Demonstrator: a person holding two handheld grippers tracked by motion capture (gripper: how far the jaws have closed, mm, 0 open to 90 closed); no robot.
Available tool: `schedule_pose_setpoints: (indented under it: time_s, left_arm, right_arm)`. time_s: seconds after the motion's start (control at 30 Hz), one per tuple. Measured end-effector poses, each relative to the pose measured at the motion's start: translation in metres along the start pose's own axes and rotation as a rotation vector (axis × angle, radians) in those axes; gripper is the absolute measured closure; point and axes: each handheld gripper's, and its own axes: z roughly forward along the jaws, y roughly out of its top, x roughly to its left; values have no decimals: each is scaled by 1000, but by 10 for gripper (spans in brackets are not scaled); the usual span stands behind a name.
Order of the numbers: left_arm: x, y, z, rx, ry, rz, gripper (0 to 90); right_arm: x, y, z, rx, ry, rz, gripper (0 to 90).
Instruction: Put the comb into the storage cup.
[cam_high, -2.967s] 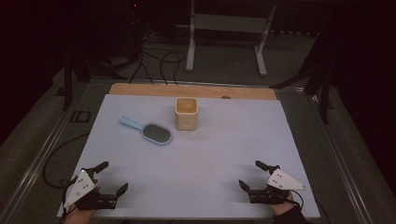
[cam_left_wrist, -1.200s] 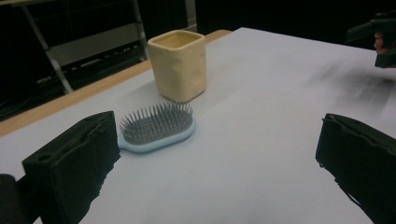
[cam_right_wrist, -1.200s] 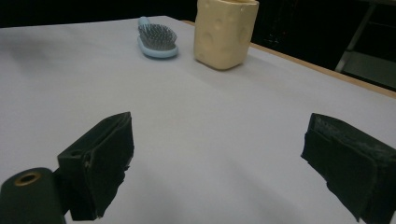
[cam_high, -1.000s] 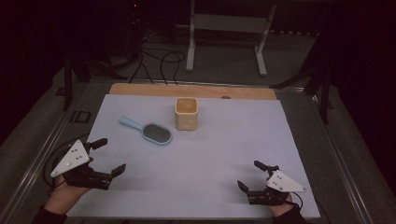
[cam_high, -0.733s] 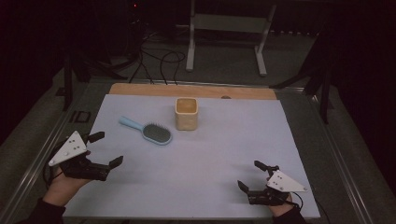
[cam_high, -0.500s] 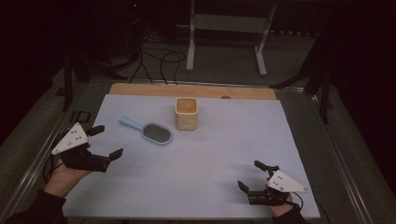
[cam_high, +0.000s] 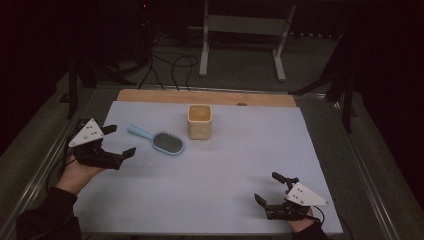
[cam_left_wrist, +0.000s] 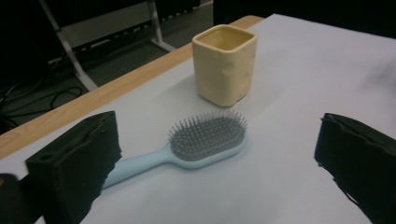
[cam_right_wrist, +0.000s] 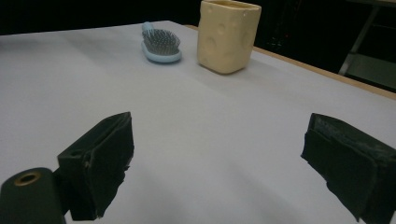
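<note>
A light blue hairbrush (cam_high: 159, 141) lies bristles up on the pale mat, its handle pointing to the far left. A squarish cream cup (cam_high: 200, 121) stands upright just right of it. My left gripper (cam_high: 120, 140) is open at the mat's left side, held above the surface, its jaws pointing at the hairbrush (cam_left_wrist: 196, 144) with the cup (cam_left_wrist: 225, 63) beyond. My right gripper (cam_high: 272, 187) rests open near the front right edge, nothing between its jaws. From there the cup (cam_right_wrist: 227, 35) and the hairbrush (cam_right_wrist: 161, 45) stand far off.
The pale mat (cam_high: 235, 165) covers most of the table, with a wooden strip (cam_high: 150, 96) along the far edge. Metal rails run along both sides. Behind the table are a white stand (cam_high: 242, 30) and black cables (cam_high: 170, 60) on the floor.
My left gripper has lifted from the front left corner and moved forward toward the hairbrush's handle, still open. The right gripper has stayed put.
</note>
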Motion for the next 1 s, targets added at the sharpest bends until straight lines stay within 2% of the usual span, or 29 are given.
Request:
schedule_pose_setpoints:
  time_s: [0.33, 0.53, 0.8, 1.0]
  left_arm:
    - [20, 8, 25, 54, 30, -3, 31]
    - [29, 6, 42, 89, 56, -2, 84]
    - [46, 2, 58, 136, 92, -30, 152]
    - [58, -5, 68, 167, 113, -64, 258]
  right_arm:
    - [1, 0, 1, 2, 4, 0, 88]
    - [1, 0, 0, -2, 8, 4, 88]
    - [1, 0, 0, -4, 9, 2, 88]
    - [1, 0, 0, -3, 10, 6, 88]
